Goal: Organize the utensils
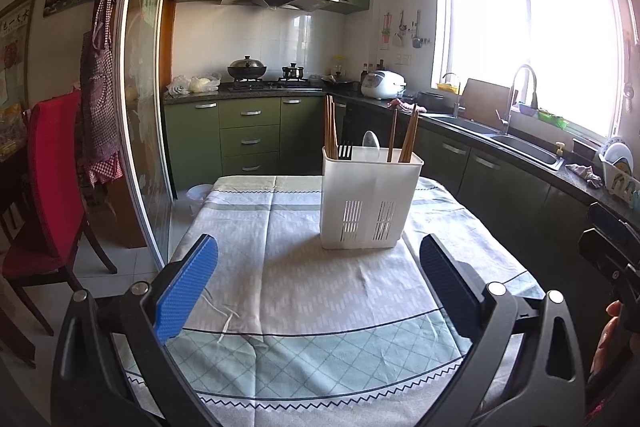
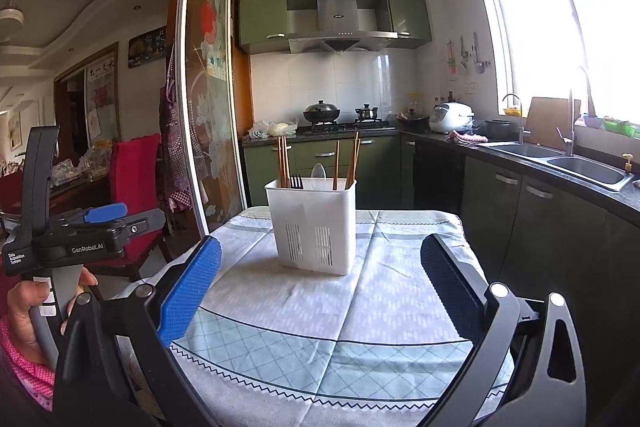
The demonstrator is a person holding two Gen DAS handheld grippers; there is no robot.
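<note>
- Chopsticks [image 1: 330,125] stand upright in the left end of the white utensil caddy [image 1: 368,203], on the tablecloth [image 1: 304,291].
- Next along come a black fork [image 1: 344,151], tines up, then a pale spoon [image 1: 370,141], then more chopsticks [image 1: 409,135] leaning at the right end.
- Left gripper [image 1: 320,275] hangs before the caddy, jaws spread wide, holding nothing.
- Right gripper [image 2: 322,279] likewise gapes empty (no loose utensils show on the cloth).
- Utensils all sit in the caddy already; this fits either a finished tidy or one where the two chopstick groups need joining.
- Any pick should pinch one stem high and lift straight up, so the light caddy doesn't tip.
</note>
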